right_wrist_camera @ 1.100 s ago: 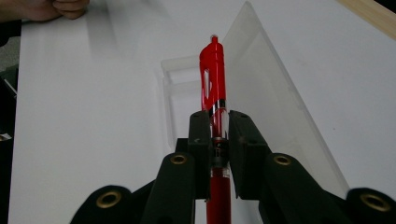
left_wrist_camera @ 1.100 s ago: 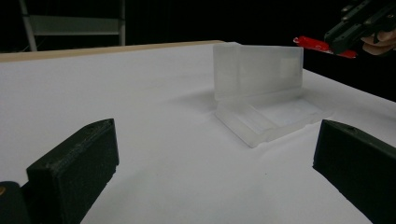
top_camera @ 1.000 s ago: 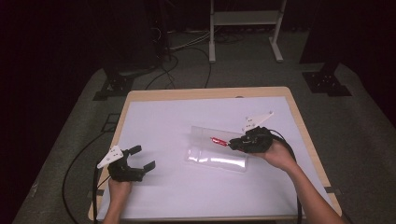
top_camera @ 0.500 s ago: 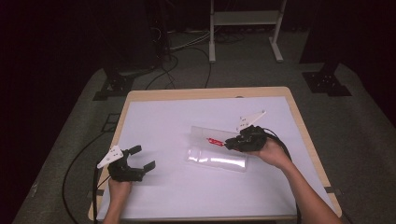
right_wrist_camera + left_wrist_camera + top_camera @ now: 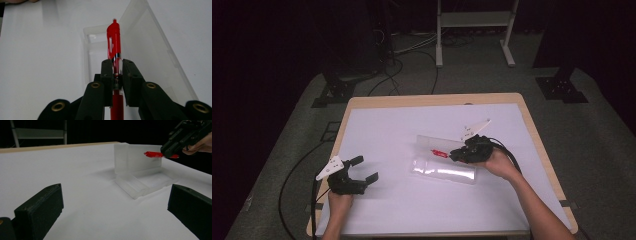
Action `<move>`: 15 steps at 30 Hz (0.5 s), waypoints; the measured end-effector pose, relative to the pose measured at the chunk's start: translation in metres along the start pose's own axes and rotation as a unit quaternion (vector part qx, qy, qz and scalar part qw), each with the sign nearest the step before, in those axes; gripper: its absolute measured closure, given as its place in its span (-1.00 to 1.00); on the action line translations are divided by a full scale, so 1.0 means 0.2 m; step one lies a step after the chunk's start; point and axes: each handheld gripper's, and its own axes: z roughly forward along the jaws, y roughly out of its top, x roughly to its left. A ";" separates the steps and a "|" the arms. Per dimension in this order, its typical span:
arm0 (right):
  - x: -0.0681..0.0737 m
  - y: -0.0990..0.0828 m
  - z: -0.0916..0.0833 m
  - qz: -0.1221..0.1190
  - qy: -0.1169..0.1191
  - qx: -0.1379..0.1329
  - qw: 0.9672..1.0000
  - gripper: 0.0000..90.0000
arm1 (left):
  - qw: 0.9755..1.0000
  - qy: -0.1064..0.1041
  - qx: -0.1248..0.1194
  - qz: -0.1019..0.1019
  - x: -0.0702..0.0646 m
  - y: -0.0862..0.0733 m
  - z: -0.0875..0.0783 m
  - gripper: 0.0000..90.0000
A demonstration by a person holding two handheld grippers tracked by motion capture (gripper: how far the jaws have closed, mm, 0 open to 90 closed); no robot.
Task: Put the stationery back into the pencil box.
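Holding a red pen (image 5: 114, 40) over, apparently, the clear case (image 5: 443, 167)

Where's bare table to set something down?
Free: the white table stretch between the left tool and the clear case, plus the far strip behind it. Crowded: the case, where the right tool holds the red pen.

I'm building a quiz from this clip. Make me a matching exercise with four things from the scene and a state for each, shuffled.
Things:
1. red pen
2. clear plastic case
3. left gripper
4. right gripper

States:
A. jaws wide apart, holding nothing
B. lying open on the white table, lid raised
C. clamped between two black jaws
D. shut on something, above the case

Pairs: 1-C, 2-B, 3-A, 4-D
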 end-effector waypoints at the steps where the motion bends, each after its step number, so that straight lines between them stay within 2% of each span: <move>1: 0.00 0.00 0.01 -0.001 0.001 0.001 1.000 0.76 | 1.000 0.000 0.000 0.000 0.00 0.00 0.00 -1.00; 15: -0.02 -0.01 0.06 0.003 0.005 0.011 1.000 0.76 | 1.000 0.000 0.000 0.000 0.00 0.00 0.00 -1.00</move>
